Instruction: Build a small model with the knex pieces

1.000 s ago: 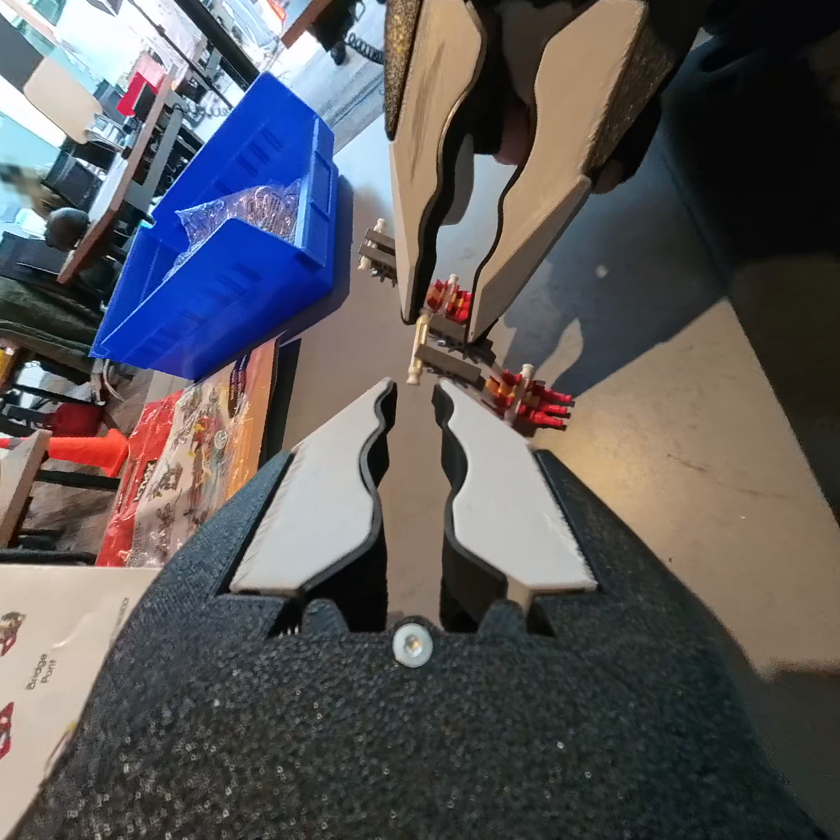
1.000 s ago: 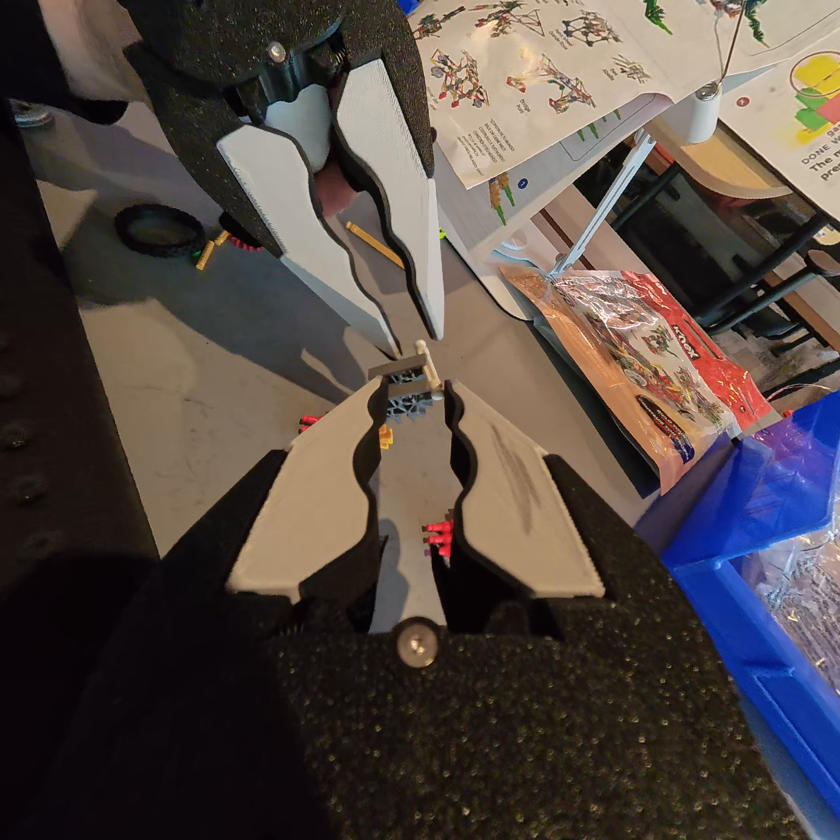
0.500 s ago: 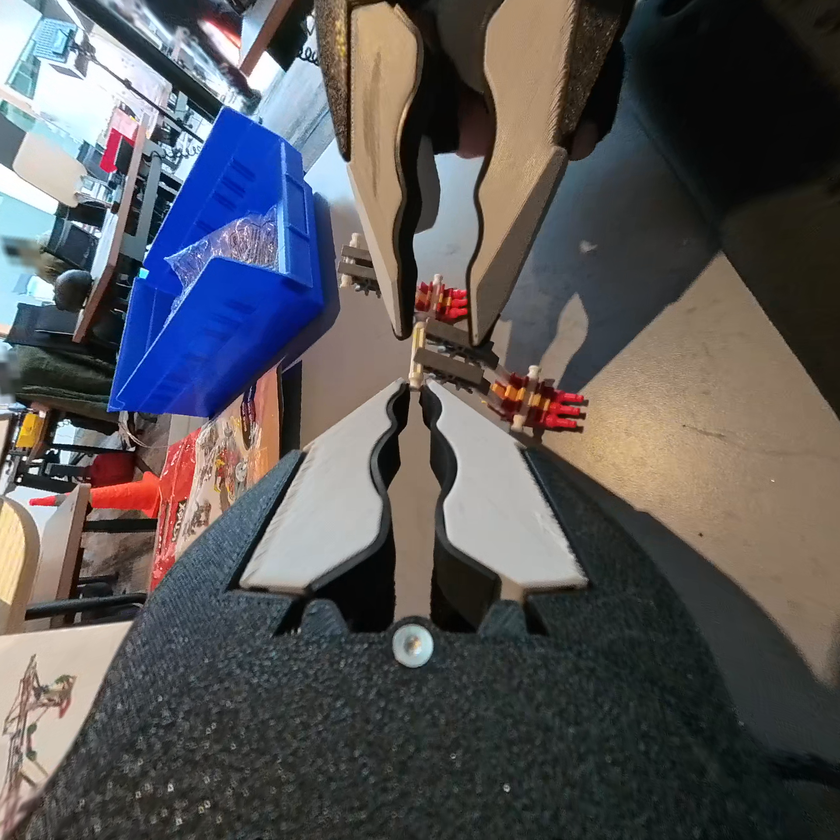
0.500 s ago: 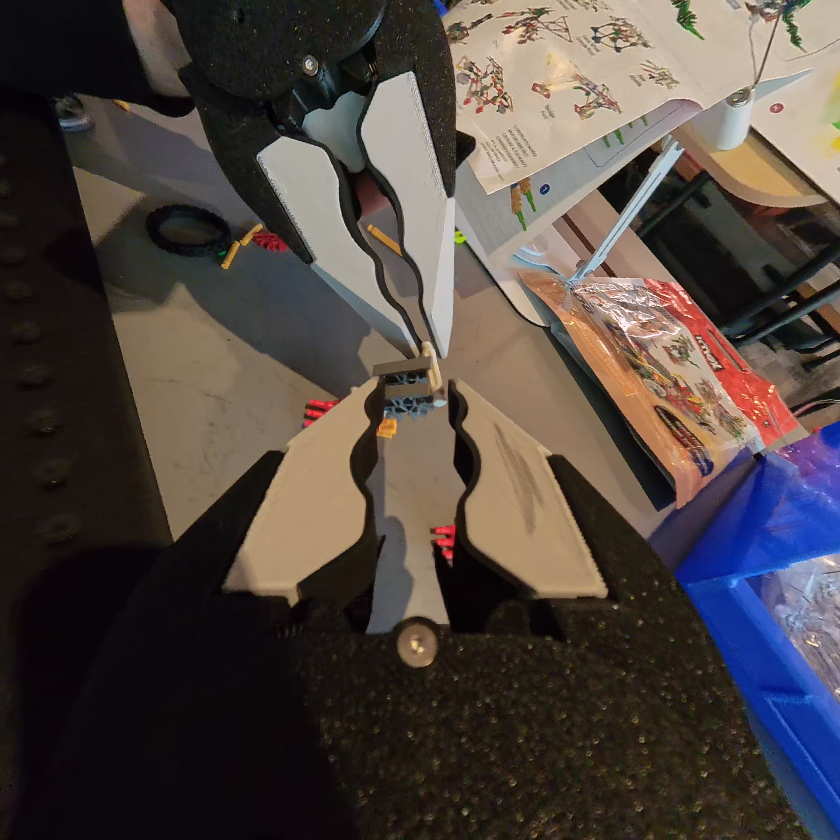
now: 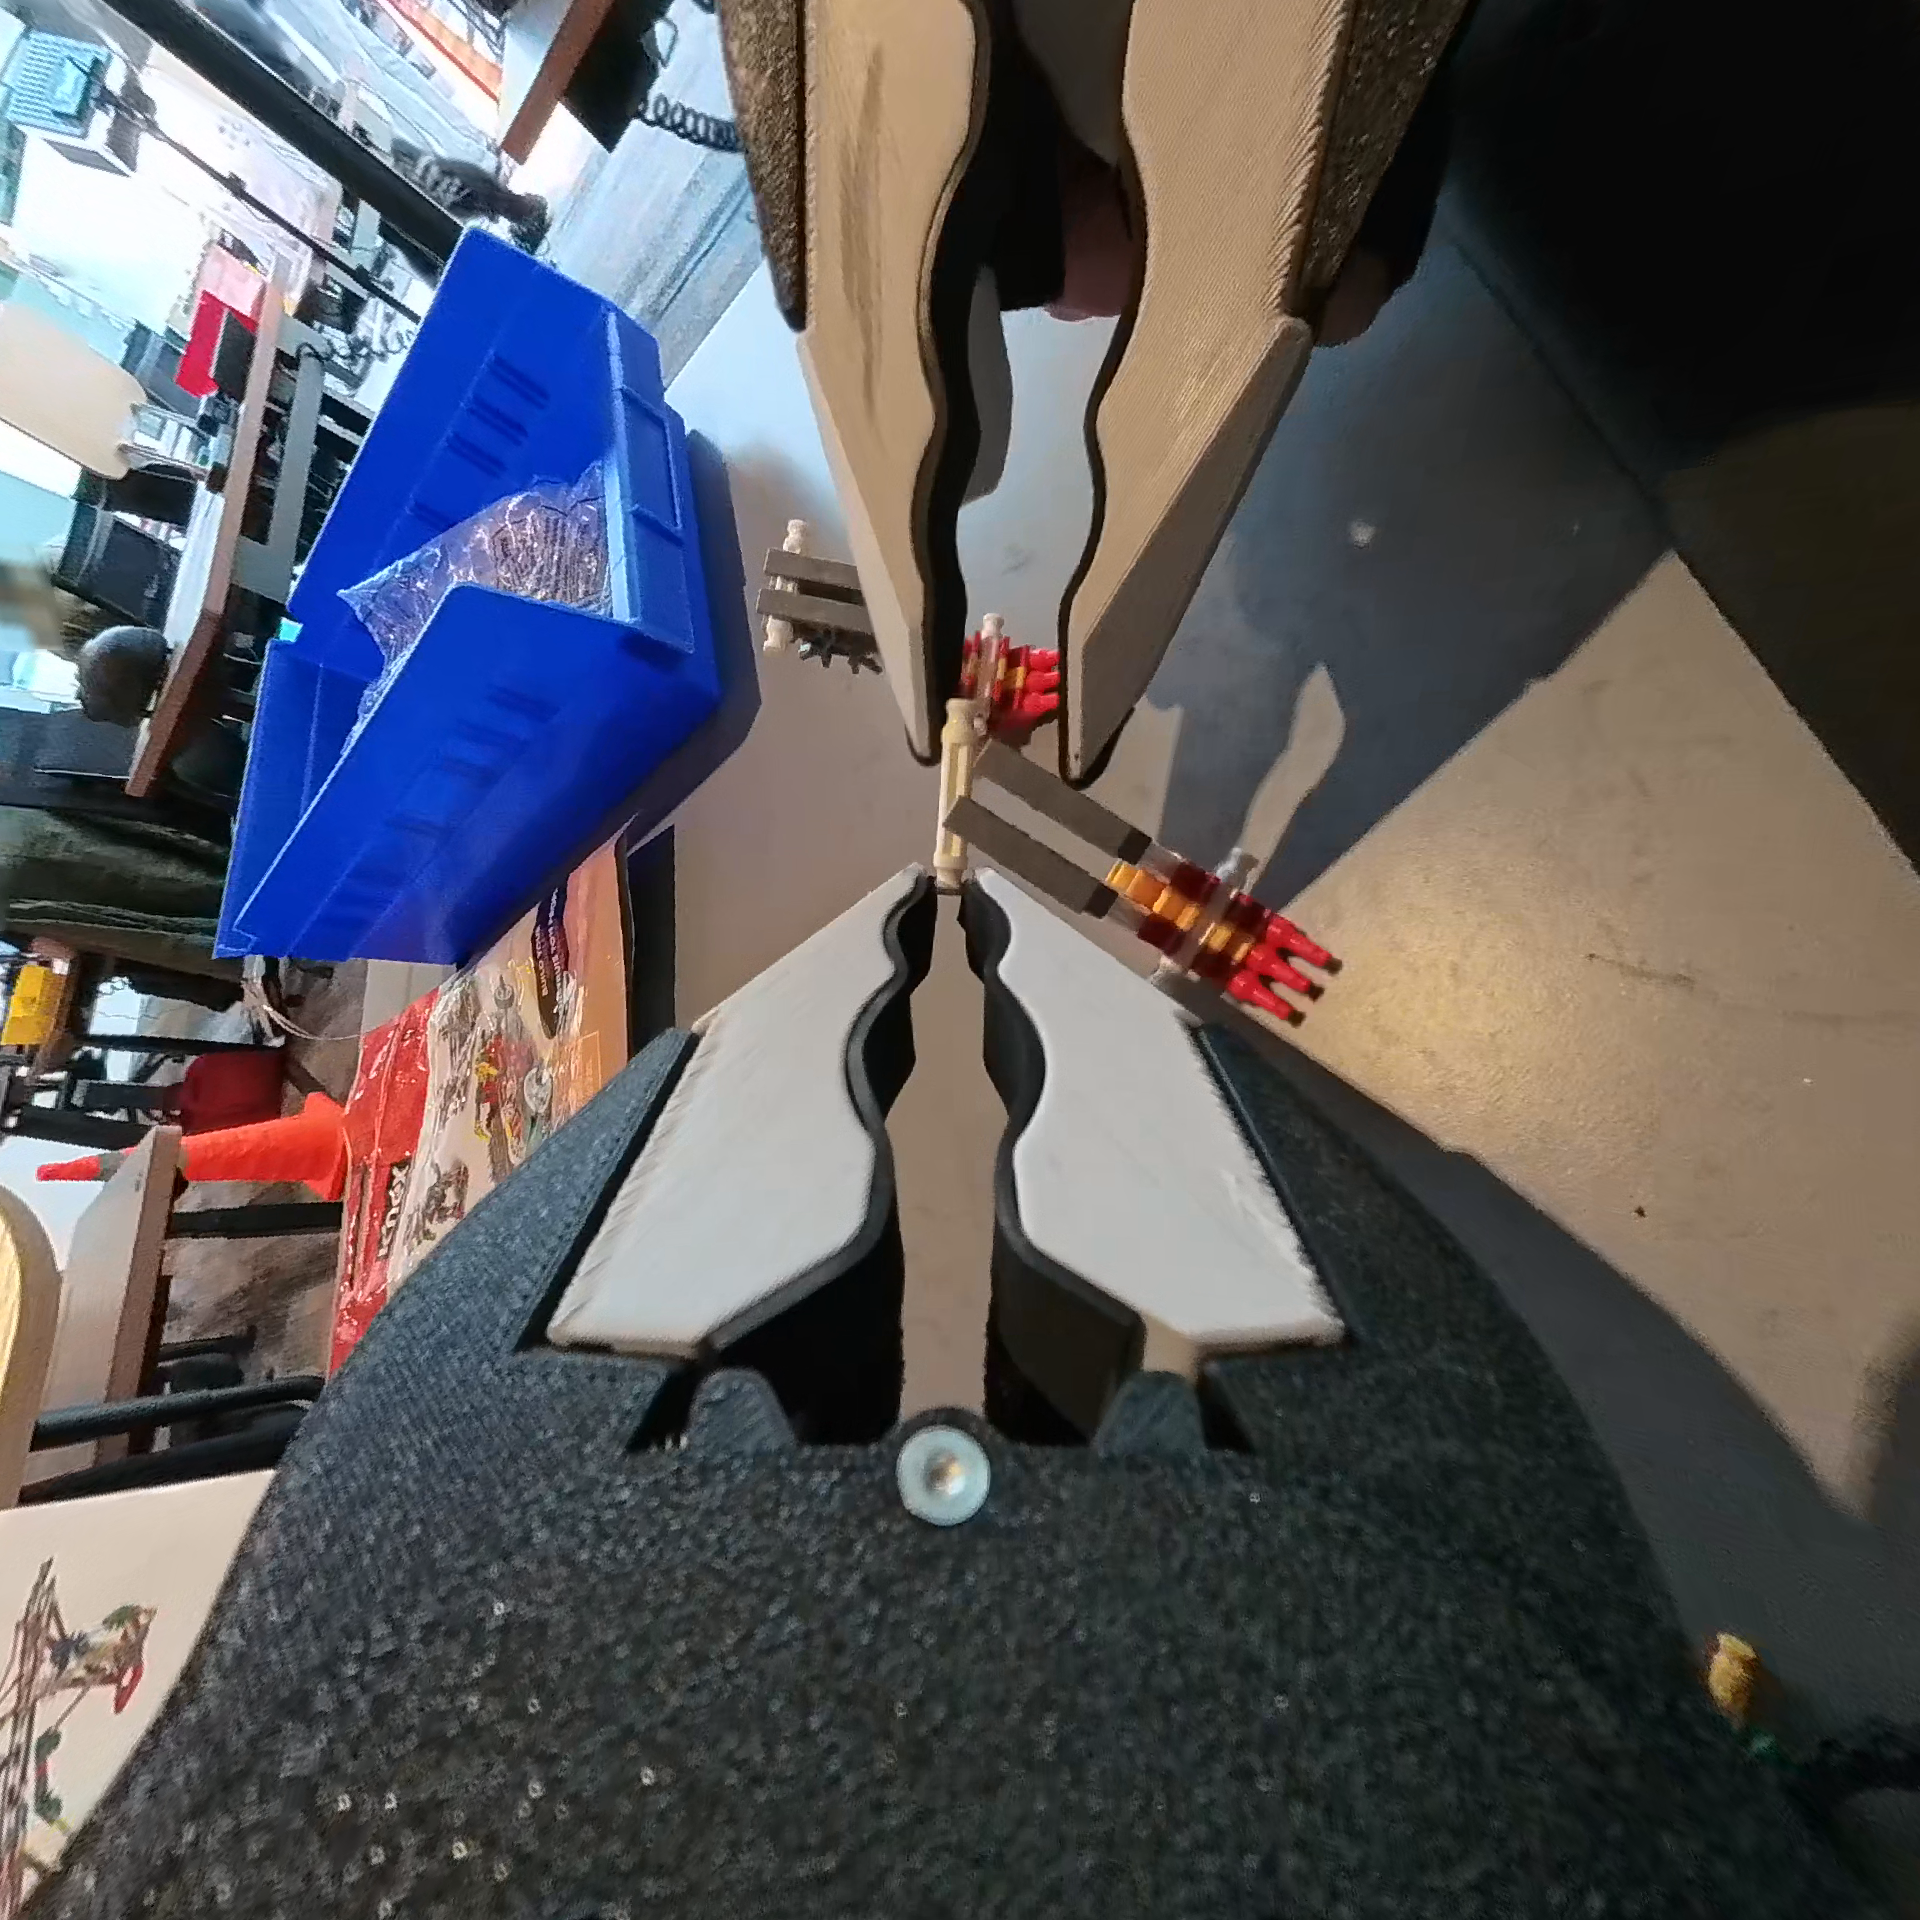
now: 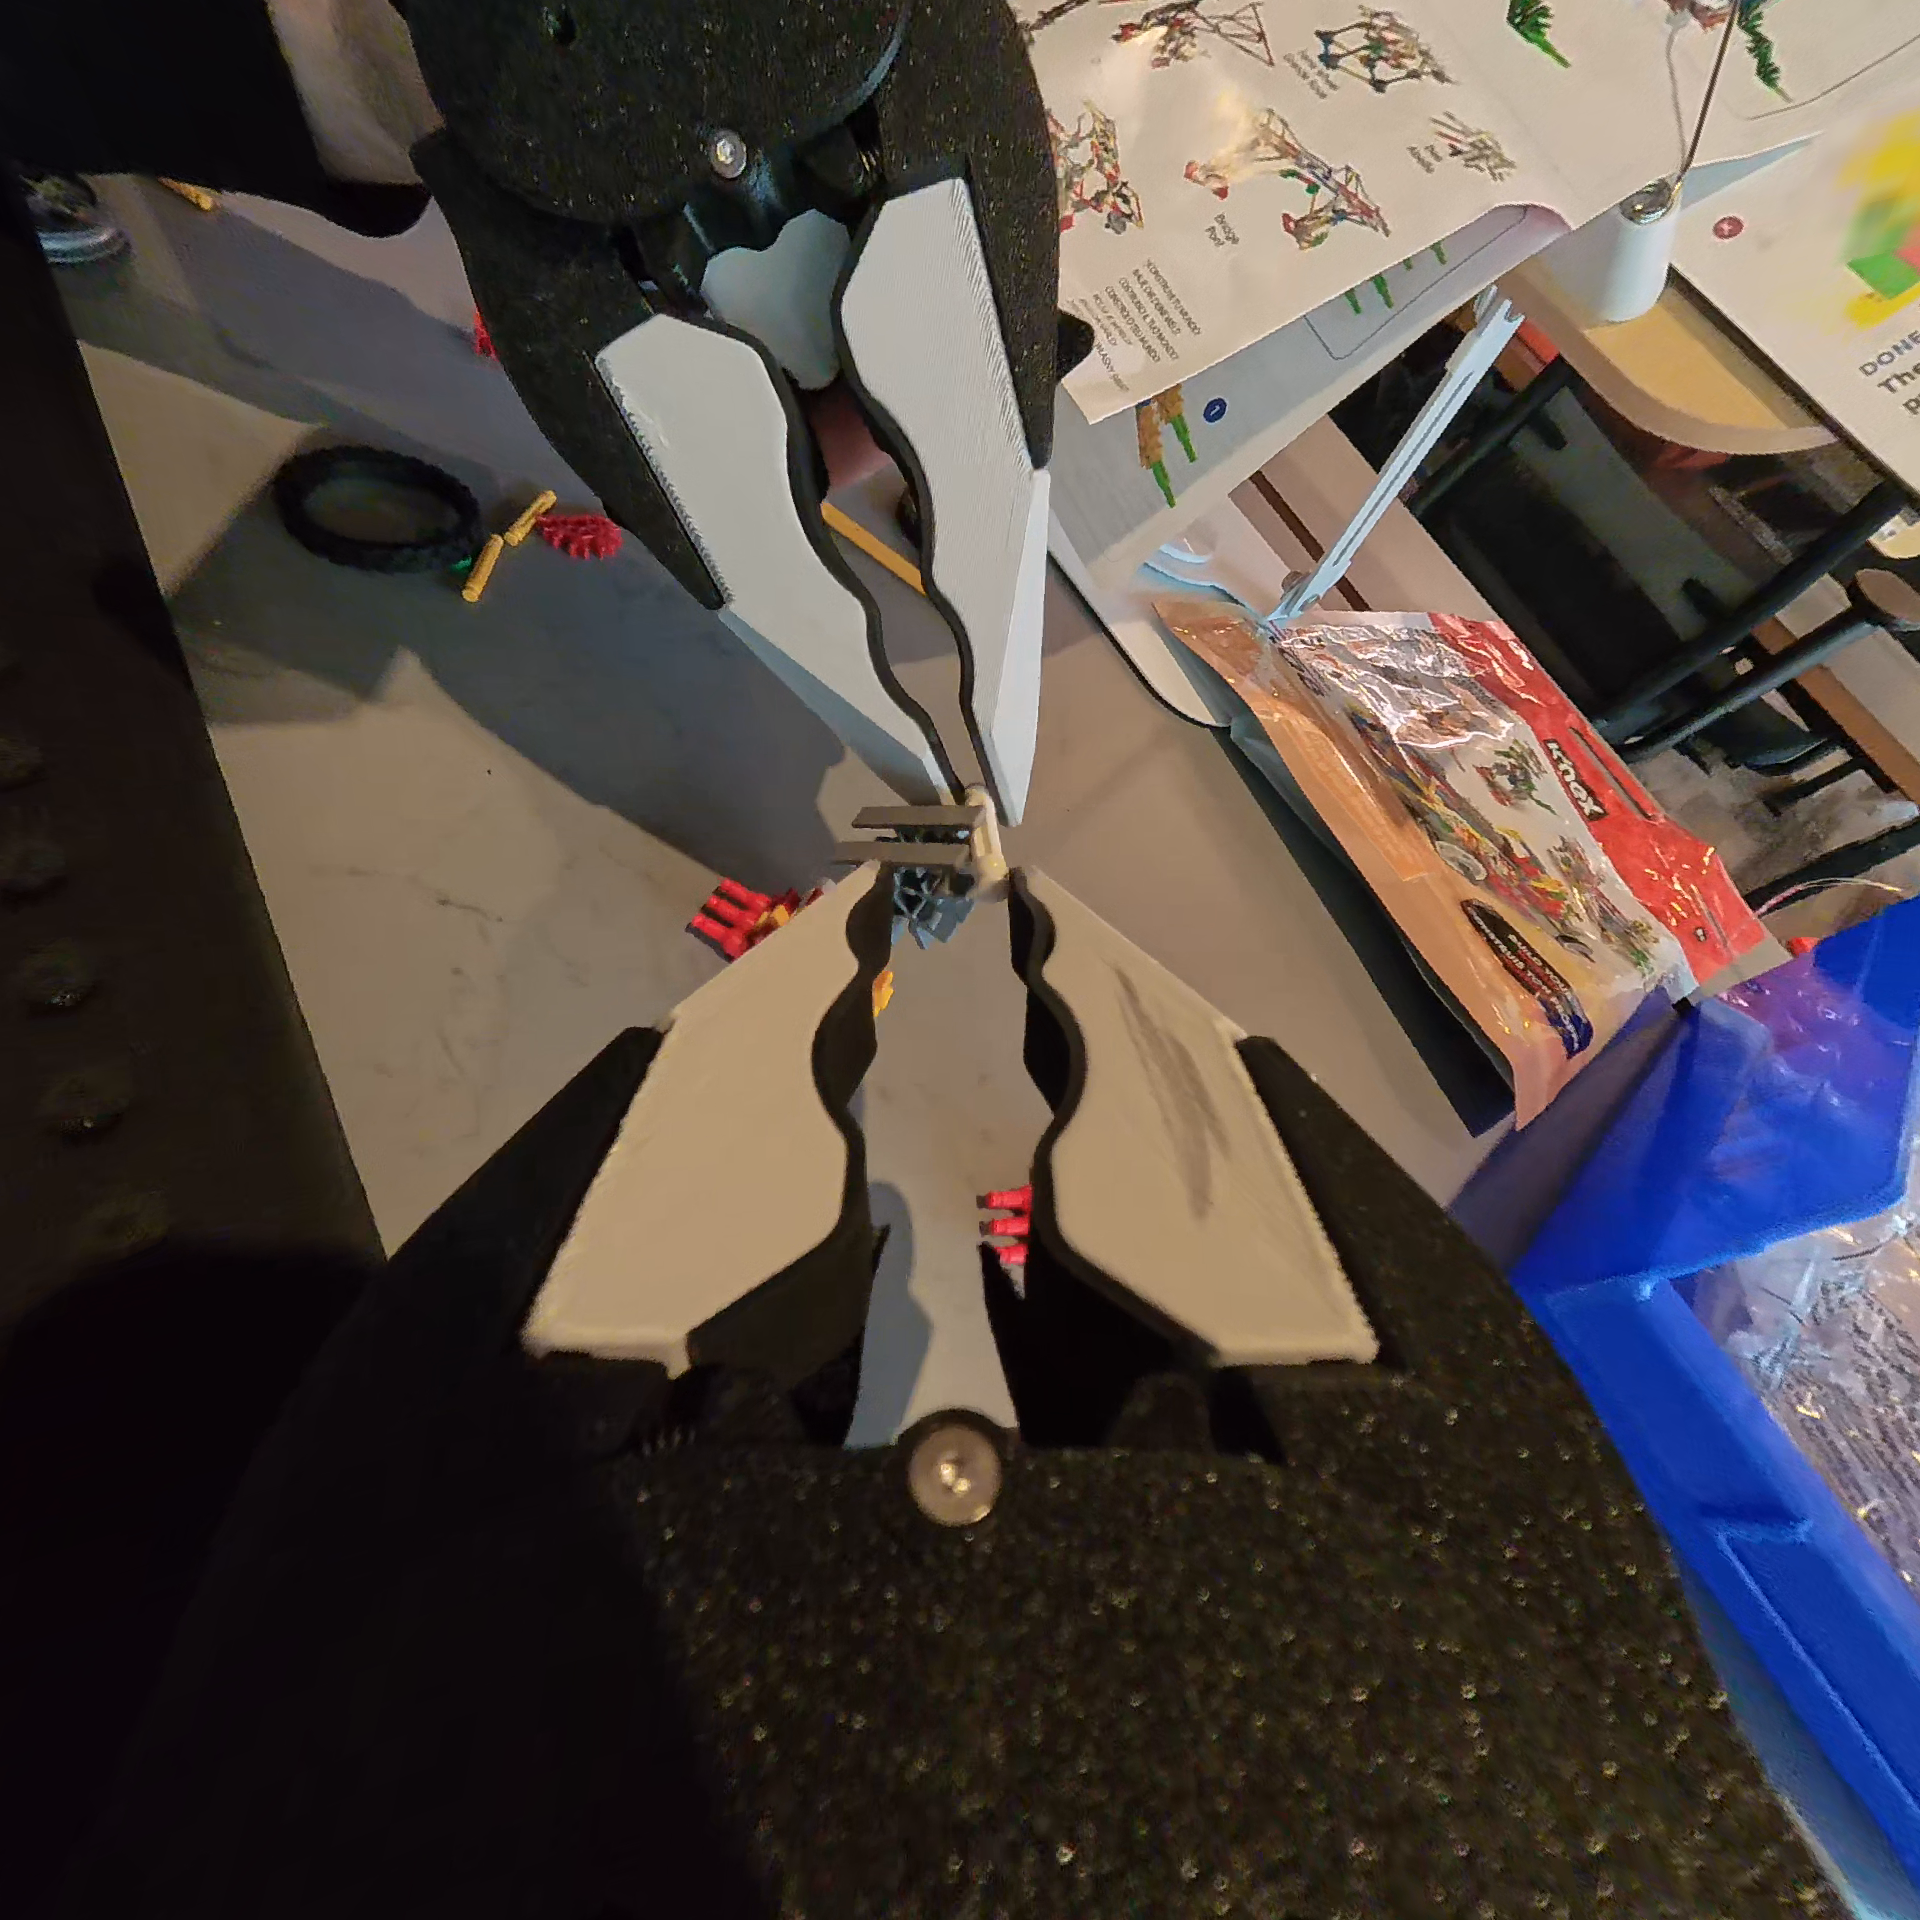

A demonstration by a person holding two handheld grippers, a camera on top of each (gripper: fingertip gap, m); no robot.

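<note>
Pinching the cream rod (image 5: 954, 795) at its tip, the left gripper (image 5: 943, 896) is nearly closed. Opposite, the right gripper (image 6: 933, 896) stands parted around the grey toy assembly (image 6: 920, 844).

two hand-held grippers (image 5: 945, 896) (image 6: 940, 883), one blue bin (image 5: 468, 707), one black tyre (image 6: 379, 511), one printed bag (image 6: 1475, 831).

Lying on the grey tabletop (image 6: 436, 873): a black tyre ring (image 6: 376, 522) at the far left, with yellow rods (image 6: 506, 544) and a red connector (image 6: 578, 534) just beside that ring; a blue bin (image 5: 488, 717) sitting well apart.
</note>
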